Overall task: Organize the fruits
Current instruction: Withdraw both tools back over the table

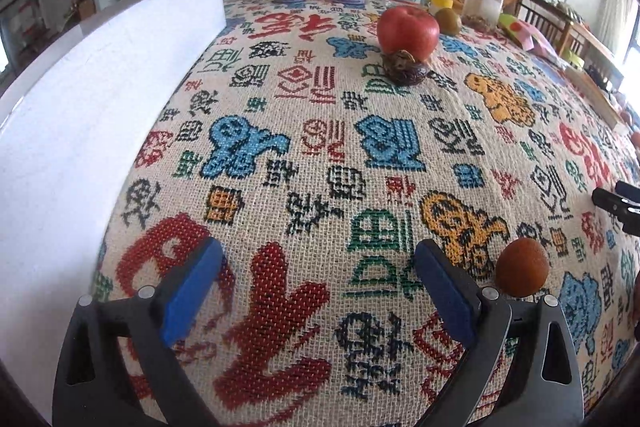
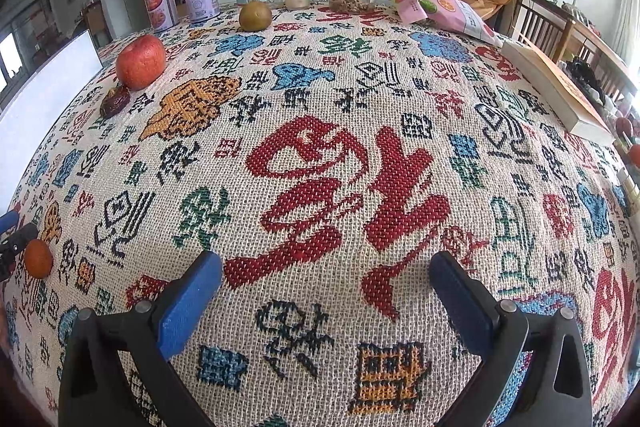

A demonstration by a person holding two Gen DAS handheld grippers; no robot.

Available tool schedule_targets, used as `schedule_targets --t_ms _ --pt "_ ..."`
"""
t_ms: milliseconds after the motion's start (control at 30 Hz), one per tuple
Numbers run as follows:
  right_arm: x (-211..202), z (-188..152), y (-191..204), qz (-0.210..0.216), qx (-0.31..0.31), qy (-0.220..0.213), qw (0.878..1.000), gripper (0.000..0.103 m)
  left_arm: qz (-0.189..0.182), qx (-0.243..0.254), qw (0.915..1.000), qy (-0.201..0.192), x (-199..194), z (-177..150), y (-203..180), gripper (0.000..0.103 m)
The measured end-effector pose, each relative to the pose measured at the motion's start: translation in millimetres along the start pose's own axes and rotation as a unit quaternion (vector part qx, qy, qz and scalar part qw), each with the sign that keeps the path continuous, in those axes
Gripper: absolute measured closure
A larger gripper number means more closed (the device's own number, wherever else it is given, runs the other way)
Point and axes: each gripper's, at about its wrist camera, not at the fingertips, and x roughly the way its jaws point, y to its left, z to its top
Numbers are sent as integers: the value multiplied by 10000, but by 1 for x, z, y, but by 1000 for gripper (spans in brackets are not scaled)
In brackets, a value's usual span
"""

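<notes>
Beside your left tool (image 1: 318, 279), which like the right tool (image 2: 326, 279) gapes empty over the tabletop (image 1: 320, 155), sits the small orange fruit (image 1: 522, 267); swing right and straddle it squarely before squeezing.

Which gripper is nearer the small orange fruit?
Left. The left gripper sits just beside the small orange fruit; the right gripper stands well off to its right.

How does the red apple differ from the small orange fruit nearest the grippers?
The red apple looks larger than the small orange fruit, though it lies farther away. The apple is red and glossy, the orange fruit dull orange-brown. A dried date lies against the apple; the orange fruit sits alone. Both rest ungripped on the patterned tablecloth.
</notes>
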Motion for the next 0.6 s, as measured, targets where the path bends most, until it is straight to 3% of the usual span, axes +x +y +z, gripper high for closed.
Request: schedule_targets --t_ms 400,467,600 --pt "0 0 1 -8 0 0 10000 0 -178 -37 9998 -61 1 0 1 4" --pt "0 0 1 -8 0 -1 10000 0 -463 -72 9986 -230 -6 -4 4 5" --pt "0 0 1 -10 13 -2 10000 0 -1051 61 9897 -970 -45 -20 -9 5"
